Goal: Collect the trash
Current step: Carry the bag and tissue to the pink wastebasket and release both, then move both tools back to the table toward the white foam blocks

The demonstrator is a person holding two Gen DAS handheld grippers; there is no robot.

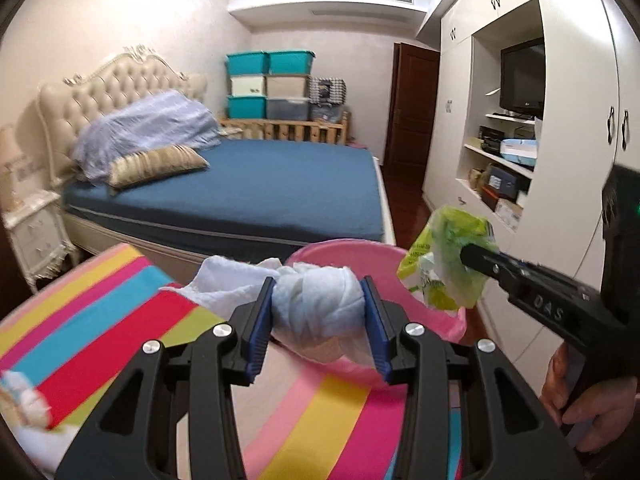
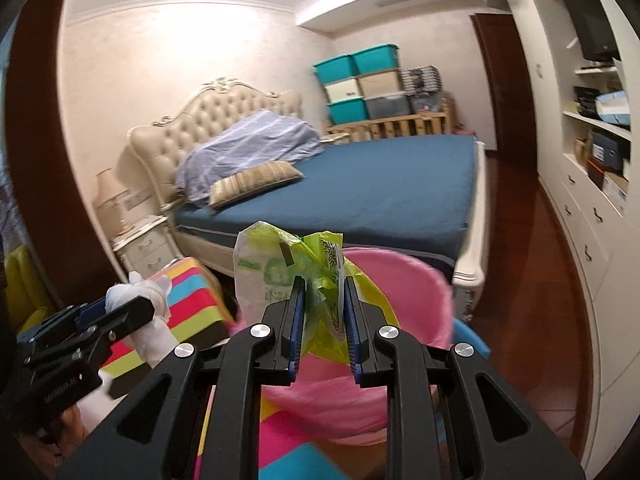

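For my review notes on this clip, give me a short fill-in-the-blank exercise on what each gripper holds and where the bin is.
1. The left gripper is shut on a wad of ____ tissue.
2. The right gripper is shut on a crumpled ____ wrapper.
3. Just beyond both grippers stands a ____ bin.
4. The bed's sheet is ____.

Missing words: white; green; pink; blue

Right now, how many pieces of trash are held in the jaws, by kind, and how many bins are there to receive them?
White crumpled tissue wad: 1, in the left gripper
Green plastic wrapper: 1, in the right gripper
Pink bin: 1
Total: 3
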